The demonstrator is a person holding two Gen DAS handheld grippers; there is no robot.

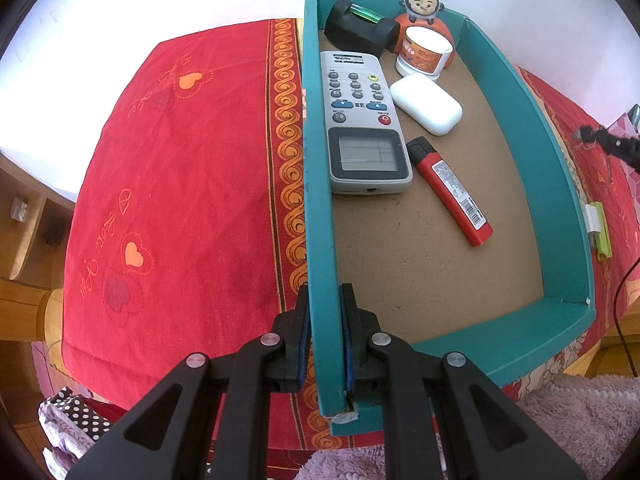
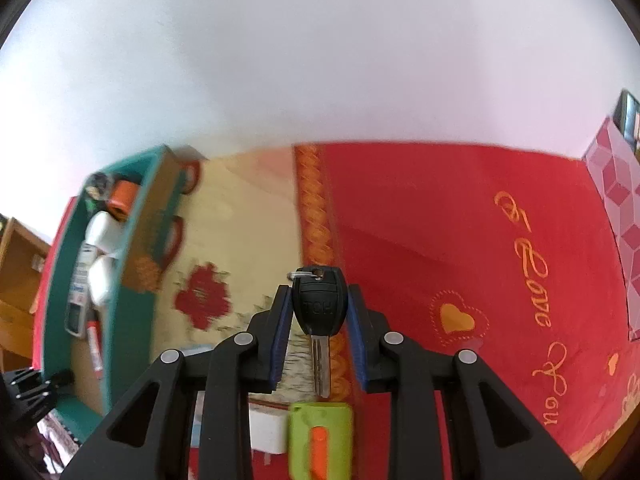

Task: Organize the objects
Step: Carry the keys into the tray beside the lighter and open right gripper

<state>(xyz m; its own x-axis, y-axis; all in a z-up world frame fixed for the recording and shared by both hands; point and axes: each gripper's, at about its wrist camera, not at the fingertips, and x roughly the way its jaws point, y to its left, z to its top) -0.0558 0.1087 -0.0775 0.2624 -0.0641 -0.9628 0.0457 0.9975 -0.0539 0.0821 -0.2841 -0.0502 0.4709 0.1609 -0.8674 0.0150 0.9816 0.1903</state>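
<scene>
My left gripper (image 1: 324, 292) is shut on the left wall of a teal box (image 1: 318, 216) that stands on a red cloth. In the box lie a grey remote (image 1: 362, 120), a white case (image 1: 426, 102), a red lighter (image 1: 450, 190), a white jar (image 1: 424, 52), a black object (image 1: 360, 28) and a monkey figure (image 1: 422, 2). My right gripper (image 2: 318, 292) is shut on a black key (image 2: 318, 304), blade pointing back at the camera, held above the cloth. The box also shows in the right wrist view (image 2: 60, 248) at the far left.
A green utility knife (image 2: 320, 436) and a white block (image 2: 266, 428) lie on the cloth below my right gripper. The knife also shows right of the box (image 1: 600, 232). A pink patterned box (image 2: 618, 208) stands at the far right. A white wall lies behind.
</scene>
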